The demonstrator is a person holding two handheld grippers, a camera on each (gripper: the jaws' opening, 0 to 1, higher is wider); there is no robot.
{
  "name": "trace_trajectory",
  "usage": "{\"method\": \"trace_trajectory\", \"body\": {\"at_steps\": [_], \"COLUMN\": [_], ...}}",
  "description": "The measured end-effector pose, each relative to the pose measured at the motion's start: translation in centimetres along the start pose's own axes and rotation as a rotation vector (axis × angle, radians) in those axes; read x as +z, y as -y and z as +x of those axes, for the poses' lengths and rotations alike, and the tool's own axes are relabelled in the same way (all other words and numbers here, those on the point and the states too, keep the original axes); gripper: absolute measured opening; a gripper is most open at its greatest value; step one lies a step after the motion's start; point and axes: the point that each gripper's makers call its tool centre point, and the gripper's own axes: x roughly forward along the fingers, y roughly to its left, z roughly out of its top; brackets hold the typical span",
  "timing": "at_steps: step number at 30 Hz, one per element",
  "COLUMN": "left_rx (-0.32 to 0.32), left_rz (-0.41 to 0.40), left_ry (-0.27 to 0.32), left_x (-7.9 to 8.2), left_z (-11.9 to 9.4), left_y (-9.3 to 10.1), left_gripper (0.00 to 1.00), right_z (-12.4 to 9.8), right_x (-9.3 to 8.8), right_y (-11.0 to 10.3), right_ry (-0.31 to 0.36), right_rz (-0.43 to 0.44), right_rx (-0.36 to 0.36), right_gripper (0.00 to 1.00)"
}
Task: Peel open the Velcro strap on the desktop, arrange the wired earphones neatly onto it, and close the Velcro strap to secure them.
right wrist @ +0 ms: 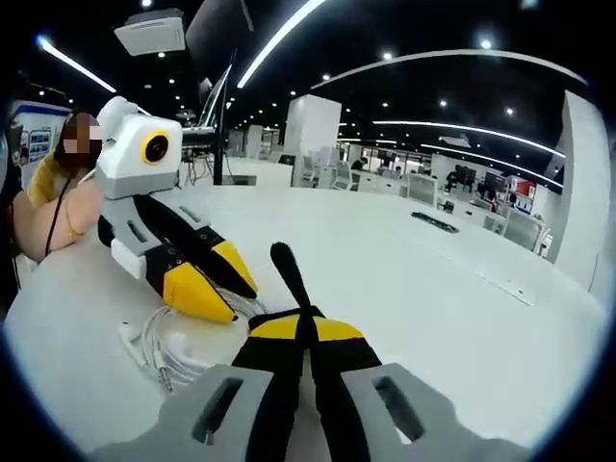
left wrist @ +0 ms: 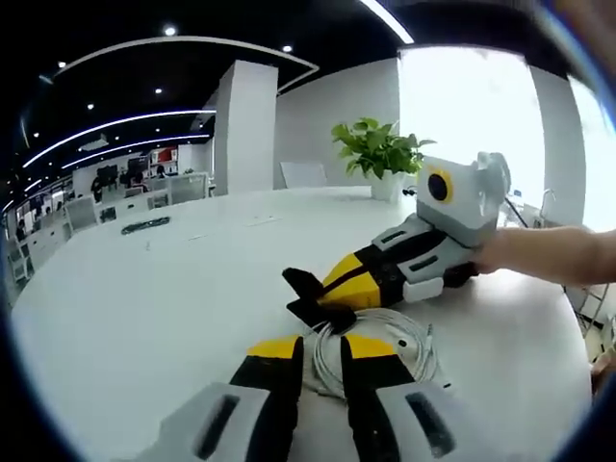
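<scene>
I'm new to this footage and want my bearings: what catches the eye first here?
First, the two yellow-and-black tongs meeting over a coil of white wired earphones on the white table. In the left gripper view the left tongs straddle the coil; in the right gripper view the right tongs pinch a black Velcro strap sticking up. A potted plant stands at the table's far edge.

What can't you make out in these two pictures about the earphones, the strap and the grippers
- Left gripper view: the coiled wired earphones lie partly behind the left gripper; whether its jaws pinch the cable is unclear.
- Left gripper view: the Velcro strap at the right gripper tips is too dark to tell peeled open or closed.
- Right gripper view: the strap's lower end is hidden between the jaws.
- Right gripper view: earbuds are too small and blurred to pick out.
</scene>
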Motion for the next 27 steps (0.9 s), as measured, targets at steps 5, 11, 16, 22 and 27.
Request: {"method": "trace_trajectory", "body": {"at_steps": [5, 11, 16, 22, 27], "left_rx": [-0.002, 0.004, 0.005, 0.009, 0.010], "left_rz": [-0.006, 0.009, 0.009, 0.022, 0.026], "left_ry": [0.005, 0.005, 0.007, 0.002, 0.001], "left_x": [0.0, -0.1, -0.1, -0.2, -0.1], "left_z": [0.1, 0.1, 0.0, -0.1, -0.1], "left_y": [0.0, 0.1, 0.0, 0.3, 0.2], "left_gripper": [0.20, 0.20, 0.20, 0.20, 0.21], "right_z": [0.2, 0.5, 1.0, 1.7, 2.2], "right_x": [0.0, 0.0, 0.1, 0.3, 0.5], "right_y": [0.3, 0.6, 1.1, 1.8, 2.5], "right_ry": [0.001, -0.001, -0.004, -0.007, -0.007], "right_rz": [-0.012, -0.022, -0.018, -0.006, -0.008], "right_rx": [-0.008, -0.028, -0.051, -0.083, -0.103], "right_gripper": [0.06, 0.06, 0.06, 0.06, 0.06]}}
